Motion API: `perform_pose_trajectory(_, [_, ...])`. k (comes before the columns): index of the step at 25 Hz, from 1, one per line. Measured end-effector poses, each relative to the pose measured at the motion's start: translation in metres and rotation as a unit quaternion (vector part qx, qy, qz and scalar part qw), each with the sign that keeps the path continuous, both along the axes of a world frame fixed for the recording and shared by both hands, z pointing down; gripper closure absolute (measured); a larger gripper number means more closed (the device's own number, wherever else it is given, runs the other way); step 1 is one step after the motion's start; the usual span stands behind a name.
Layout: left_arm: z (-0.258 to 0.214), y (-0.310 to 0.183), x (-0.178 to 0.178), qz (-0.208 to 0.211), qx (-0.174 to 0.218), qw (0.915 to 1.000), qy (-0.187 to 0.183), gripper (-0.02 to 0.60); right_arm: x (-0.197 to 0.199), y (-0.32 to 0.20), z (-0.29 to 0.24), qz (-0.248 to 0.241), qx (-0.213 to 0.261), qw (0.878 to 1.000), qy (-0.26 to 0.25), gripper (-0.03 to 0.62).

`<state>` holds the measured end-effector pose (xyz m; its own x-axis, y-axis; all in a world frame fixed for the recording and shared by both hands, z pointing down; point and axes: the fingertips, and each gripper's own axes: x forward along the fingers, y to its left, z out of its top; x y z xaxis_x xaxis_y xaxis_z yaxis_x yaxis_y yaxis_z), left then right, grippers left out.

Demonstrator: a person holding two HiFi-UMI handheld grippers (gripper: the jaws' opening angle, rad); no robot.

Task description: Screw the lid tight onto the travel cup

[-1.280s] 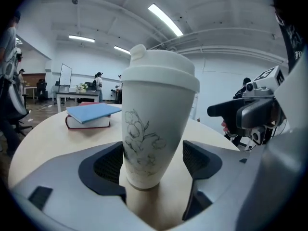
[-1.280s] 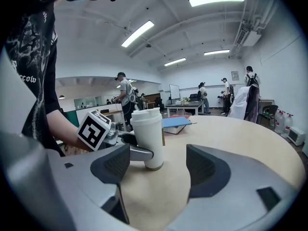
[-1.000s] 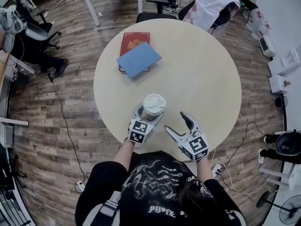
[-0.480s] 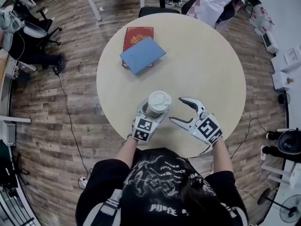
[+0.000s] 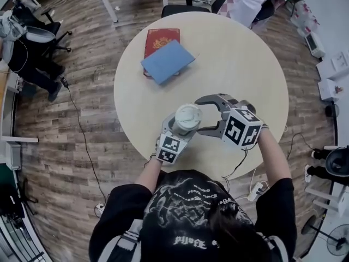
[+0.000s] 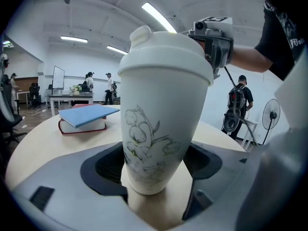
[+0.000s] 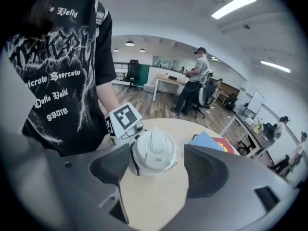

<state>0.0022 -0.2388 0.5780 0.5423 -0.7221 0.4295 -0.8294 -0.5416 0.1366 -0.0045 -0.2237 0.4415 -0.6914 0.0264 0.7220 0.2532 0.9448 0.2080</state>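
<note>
A white cup [image 5: 180, 125] with a flower drawing on its side stands upright on the round table [image 5: 240, 64], at the lower middle of the head view, near the table's edge closest to the person. Its white lid [image 5: 187, 117] sits on top.

The left gripper [image 5: 182, 126] reaches in from the lower left. In the left gripper view its jaws are closed on the lower part of the cup, one dark pad against each side, with the cup's base on the tabletop between them.

The right gripper [image 5: 200, 115] comes in level from the right side of the frame, at the height of the lid. Its jaws stand wide and are opening. In the right gripper view the lid lies between them, close against the pad on the left of that picture and clear of the pad on the right, so this gripper has hold of nothing.

Toward the upper left of the table, well apart from the cup, a blue book [image 5: 168, 62] lies on top of a red book [image 5: 161, 38].
</note>
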Motion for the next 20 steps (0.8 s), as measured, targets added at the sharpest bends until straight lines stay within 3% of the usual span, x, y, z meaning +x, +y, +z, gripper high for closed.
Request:
perform_pose_trajectory(6, [0.000,0.000,0.002,0.006,-0.002,1.0000,0.000,0.190,-0.014,0.000,0.011,-0.099,0.037,0.990,0.088,0.233])
perform_pose_trajectory(12, [0.001,0.001,0.002,0.013,-0.006,0.9999,-0.002,0.190,-0.017,0.007,0.030,-0.191,0.055,0.964,0.178,0.207])
perform_pose_trajectory(16, [0.002,0.001,0.002,0.019,-0.008,0.9998,0.000,0.190,-0.017,0.011,0.035,-0.213,0.046,0.953,0.212,0.232])
perform_pose_trajectory(20, [0.002,0.001,0.000,0.019,-0.006,0.9998,0.001,0.190,-0.019,0.010,0.035,-0.203,0.045,0.957,0.204,0.232])
